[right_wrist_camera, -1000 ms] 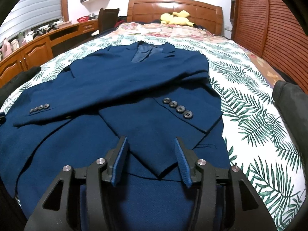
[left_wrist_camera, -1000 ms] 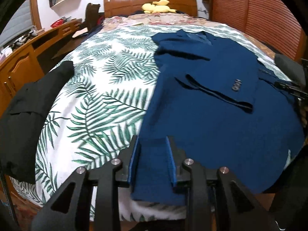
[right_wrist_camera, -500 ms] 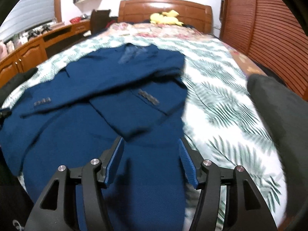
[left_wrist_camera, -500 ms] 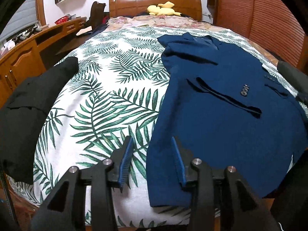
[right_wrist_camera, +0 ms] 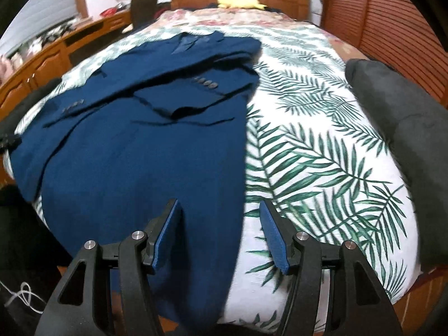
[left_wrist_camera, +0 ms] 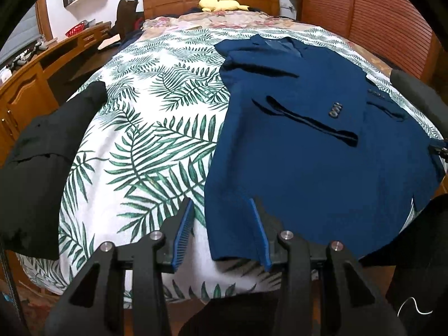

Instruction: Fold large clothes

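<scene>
Now both grippers' jaws have let go of the blue jacket.

We see even, fairly dim indoor light with no glare. The left wrist view is sharp; the right wrist view is smeared by motion blur, worst on the leaf-print bedspread at right. Both frames bulge fisheye-style, with black vignetting in the corners.
</scene>
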The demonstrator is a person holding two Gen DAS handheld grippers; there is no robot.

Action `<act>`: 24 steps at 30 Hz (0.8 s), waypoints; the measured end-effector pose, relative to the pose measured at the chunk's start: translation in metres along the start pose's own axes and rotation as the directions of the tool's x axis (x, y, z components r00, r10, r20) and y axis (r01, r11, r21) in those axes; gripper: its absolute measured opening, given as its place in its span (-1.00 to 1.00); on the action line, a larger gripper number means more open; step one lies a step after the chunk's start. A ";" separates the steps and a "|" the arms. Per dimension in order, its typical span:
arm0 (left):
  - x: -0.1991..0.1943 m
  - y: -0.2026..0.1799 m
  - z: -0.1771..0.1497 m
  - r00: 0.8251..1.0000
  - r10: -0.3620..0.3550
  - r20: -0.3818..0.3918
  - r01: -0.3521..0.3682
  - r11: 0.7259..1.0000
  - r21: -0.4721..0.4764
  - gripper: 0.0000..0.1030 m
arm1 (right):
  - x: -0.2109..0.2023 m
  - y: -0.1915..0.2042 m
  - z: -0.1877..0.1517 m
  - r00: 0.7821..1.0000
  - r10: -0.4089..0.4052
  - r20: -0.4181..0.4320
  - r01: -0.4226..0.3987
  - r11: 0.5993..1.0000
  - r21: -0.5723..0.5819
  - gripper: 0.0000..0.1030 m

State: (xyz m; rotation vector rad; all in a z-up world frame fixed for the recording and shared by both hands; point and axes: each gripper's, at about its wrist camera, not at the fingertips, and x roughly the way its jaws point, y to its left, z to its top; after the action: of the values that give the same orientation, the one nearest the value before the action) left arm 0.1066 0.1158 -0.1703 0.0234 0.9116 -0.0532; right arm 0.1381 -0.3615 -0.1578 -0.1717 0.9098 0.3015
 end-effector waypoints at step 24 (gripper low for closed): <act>-0.010 -0.003 -0.018 0.996 -0.081 0.045 0.083 0.996 -0.025 -0.54 | -0.003 0.020 -0.012 0.998 0.065 -0.012 -0.065 0.998 -0.026 -0.22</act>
State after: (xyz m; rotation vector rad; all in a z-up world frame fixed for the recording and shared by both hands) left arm 0.0861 0.1140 -0.1739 -0.0398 0.8690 -0.1175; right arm 0.1211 -0.3463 -0.1629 -0.1682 0.9240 0.3733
